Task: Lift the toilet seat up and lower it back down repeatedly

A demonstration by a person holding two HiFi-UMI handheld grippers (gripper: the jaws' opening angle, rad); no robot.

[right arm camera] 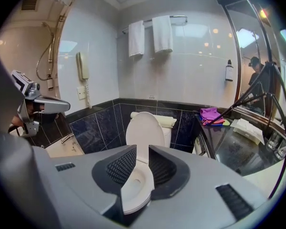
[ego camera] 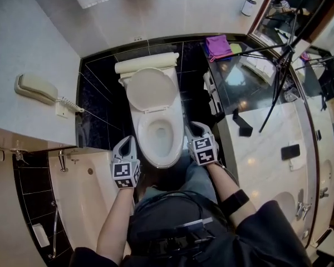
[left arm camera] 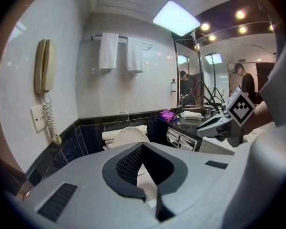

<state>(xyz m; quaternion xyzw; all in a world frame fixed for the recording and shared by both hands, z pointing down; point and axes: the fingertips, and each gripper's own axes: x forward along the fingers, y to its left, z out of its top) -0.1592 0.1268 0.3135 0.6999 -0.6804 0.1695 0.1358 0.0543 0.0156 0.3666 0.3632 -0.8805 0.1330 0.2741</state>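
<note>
The white toilet (ego camera: 158, 129) stands against the dark tiled wall, its lid (ego camera: 151, 88) raised upright (right arm camera: 144, 130). The seat (ego camera: 175, 149) seems to lie down on the bowl. My left gripper (ego camera: 128, 140) hovers off the bowl's left front edge, apart from it. Its fingertips meet, with nothing held (left arm camera: 142, 147). My right gripper (ego camera: 196, 128) is beside the bowl's right rim, not touching it. Its jaws stand apart (right arm camera: 143, 149), and only the distant bowl shows through the gap.
A bathtub (ego camera: 83, 193) lies to the left and a wall phone (ego camera: 36, 88) hangs above it. On the right a marble vanity counter (ego camera: 267, 149) stands close, with a purple cloth (ego camera: 217, 46) and a black tripod (ego camera: 278, 65). Towels (right arm camera: 152, 35) hang above the cistern.
</note>
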